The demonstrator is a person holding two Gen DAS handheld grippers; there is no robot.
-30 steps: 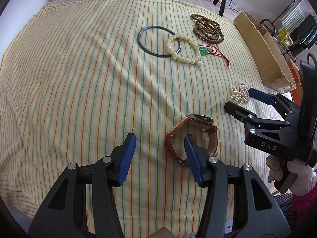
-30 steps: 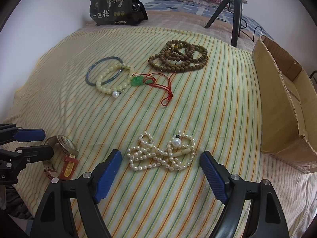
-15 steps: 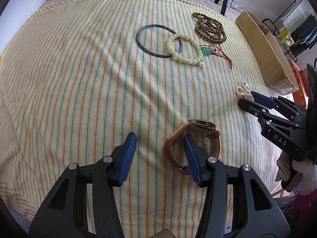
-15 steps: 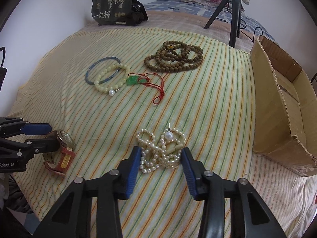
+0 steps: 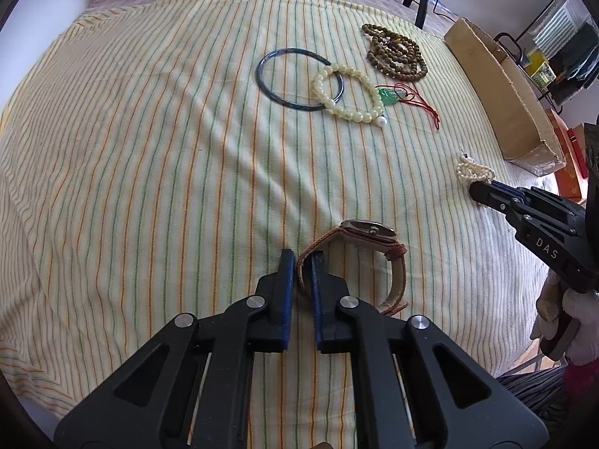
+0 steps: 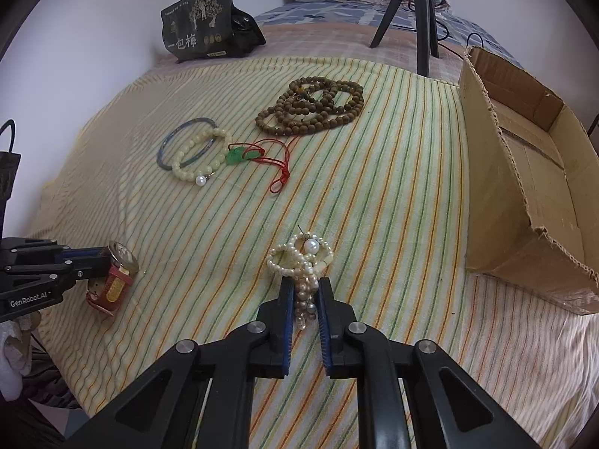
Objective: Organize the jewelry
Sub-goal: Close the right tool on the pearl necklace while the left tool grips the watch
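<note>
My left gripper (image 5: 302, 258) is shut on the red-brown strap of a wristwatch (image 5: 368, 230) lying on the striped cloth; it also shows in the right wrist view (image 6: 116, 275). My right gripper (image 6: 305, 284) is shut on a bunch of white pearl strands (image 6: 301, 258), also seen in the left wrist view (image 5: 473, 170). Farther back lie a blue bangle (image 5: 277, 86), a cream bead bracelet (image 5: 352, 108), a green pendant on red cord (image 5: 389, 96) and a brown bead necklace (image 5: 397, 54).
An open cardboard box (image 6: 524, 172) lies on its side at the right edge of the bed. A black printed bag (image 6: 198, 33) stands at the back. A tripod (image 6: 419, 11) stands behind the cloth.
Both grippers have closed from wide open: the left onto the watch strap, the right onto the pearl strands, which bunched together between its fingers.
</note>
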